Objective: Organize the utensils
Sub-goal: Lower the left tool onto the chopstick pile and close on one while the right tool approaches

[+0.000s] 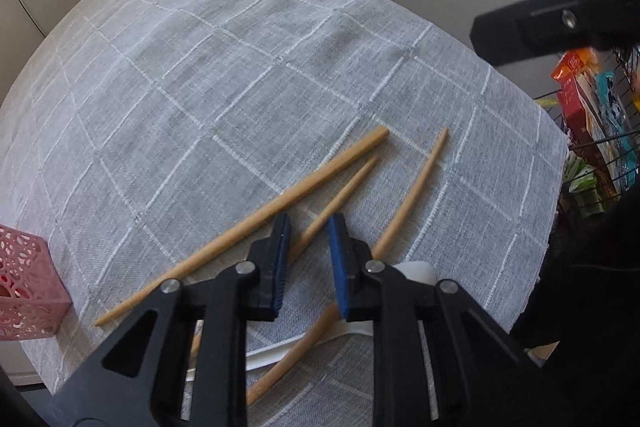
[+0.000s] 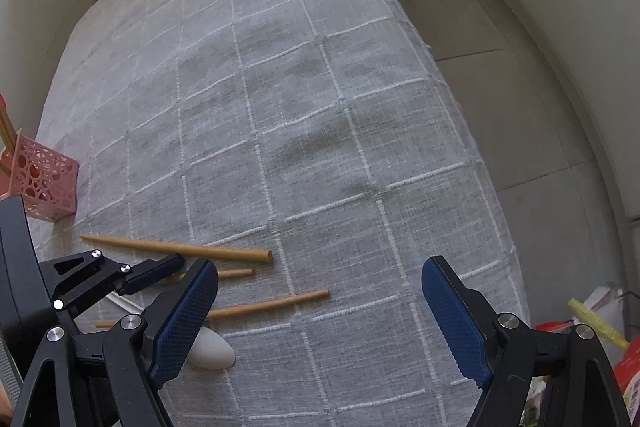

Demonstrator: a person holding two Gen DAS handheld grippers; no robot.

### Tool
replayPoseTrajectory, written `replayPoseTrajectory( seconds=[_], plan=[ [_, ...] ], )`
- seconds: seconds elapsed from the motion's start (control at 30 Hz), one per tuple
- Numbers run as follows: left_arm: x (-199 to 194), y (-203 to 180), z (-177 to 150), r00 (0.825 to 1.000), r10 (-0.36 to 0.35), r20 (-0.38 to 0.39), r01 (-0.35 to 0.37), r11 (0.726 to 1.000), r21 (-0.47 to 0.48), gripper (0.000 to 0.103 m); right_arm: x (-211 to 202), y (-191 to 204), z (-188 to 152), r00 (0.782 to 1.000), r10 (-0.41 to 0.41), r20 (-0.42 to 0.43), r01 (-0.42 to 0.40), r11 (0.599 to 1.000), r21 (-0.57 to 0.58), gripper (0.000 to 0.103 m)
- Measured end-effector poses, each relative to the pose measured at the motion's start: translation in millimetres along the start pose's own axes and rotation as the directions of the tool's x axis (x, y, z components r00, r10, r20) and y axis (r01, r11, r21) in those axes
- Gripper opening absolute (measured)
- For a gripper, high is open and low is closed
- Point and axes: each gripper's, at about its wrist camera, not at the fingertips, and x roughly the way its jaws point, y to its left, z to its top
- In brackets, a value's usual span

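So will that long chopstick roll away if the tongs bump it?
Probably a bit: the longest chopstick looks round and smooth. The woven tablecloth should slow it. It seems stiff and light, so it would likely skid or pivot rather than bend.

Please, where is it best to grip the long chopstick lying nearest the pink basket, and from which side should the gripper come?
Grip the long chopstick near mid-shaft, coming from above with the pads across its width. It lies flat and alone on the tablecloth, and its thin tip gives less hold.
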Motion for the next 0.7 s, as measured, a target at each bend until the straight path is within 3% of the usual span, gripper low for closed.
replayPoseTrajectory(
  seconds=[0.3,0.4,0.57,0.7],
  plan=[
    [9,22,24,0.999,0.042,0.018,-0.038,0.987,-0.158,0.016,3,-2,1,1.0,-0.003,-0.009,0.003,1.0,0.007,0.088],
    [10,20,30,1.0,0.008,-0.001,-0.008,0.992,-0.122,0.019,5,-4,2,1.0,-0.006,-0.014,0.006,1.0,0.014,0.088],
    [17,16,47,1.0,0.018,-0.024,-0.02,0.996,-0.087,0.022,10,-6,3,1.0,-0.011,-0.029,0.011,1.0,0.022,0.088],
    [20,11,58,0.999,0.037,-0.031,-0.04,0.995,-0.093,0.013,14,-8,3,0.999,-0.004,-0.045,0.006,0.999,0.032,0.088]
  ],
)
